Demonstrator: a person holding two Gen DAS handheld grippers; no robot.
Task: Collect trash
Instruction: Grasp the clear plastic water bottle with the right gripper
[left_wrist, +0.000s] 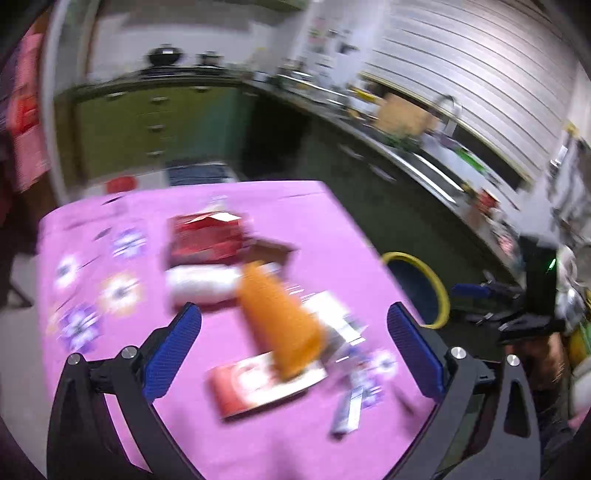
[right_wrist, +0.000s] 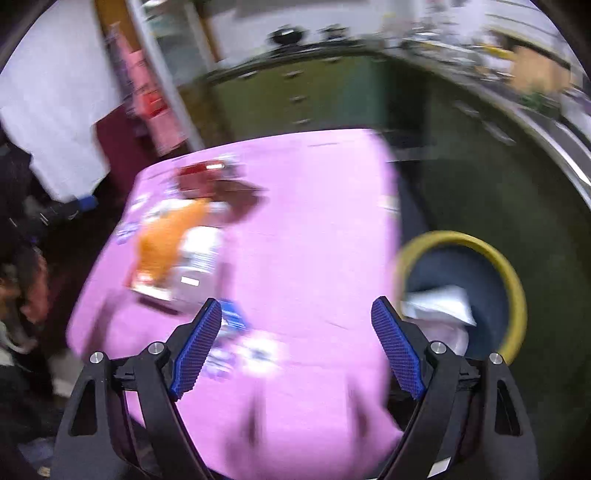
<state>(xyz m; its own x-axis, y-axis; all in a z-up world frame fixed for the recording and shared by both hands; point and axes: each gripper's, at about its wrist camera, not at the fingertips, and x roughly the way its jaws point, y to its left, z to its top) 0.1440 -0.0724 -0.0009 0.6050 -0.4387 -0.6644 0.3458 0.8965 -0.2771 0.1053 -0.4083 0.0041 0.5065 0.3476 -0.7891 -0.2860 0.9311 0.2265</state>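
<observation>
Trash lies blurred on a pink tablecloth (left_wrist: 295, 221): a red box (left_wrist: 205, 236), a white roll (left_wrist: 201, 284), an orange wrapper (left_wrist: 284, 317), a red-and-white packet (left_wrist: 258, 384) and a small blue-white wrapper (left_wrist: 349, 406). My left gripper (left_wrist: 293, 310) hovers open over the orange wrapper, pads touching nothing. My right gripper (right_wrist: 297, 302) is open and empty above the cloth's bare near part (right_wrist: 314, 240). To its right, a yellow-rimmed bin (right_wrist: 517, 280) holds crumpled white trash (right_wrist: 439, 302). The right wrist view has the orange wrapper (right_wrist: 170, 236) and red box (right_wrist: 199, 173) at far left.
The bin (left_wrist: 439, 295) stands on the floor off the table's right edge. Green cabinets (left_wrist: 147, 118) and a cluttered counter with a sink (left_wrist: 424, 166) run behind. A person's hand (right_wrist: 33, 288) shows at the left of the right wrist view.
</observation>
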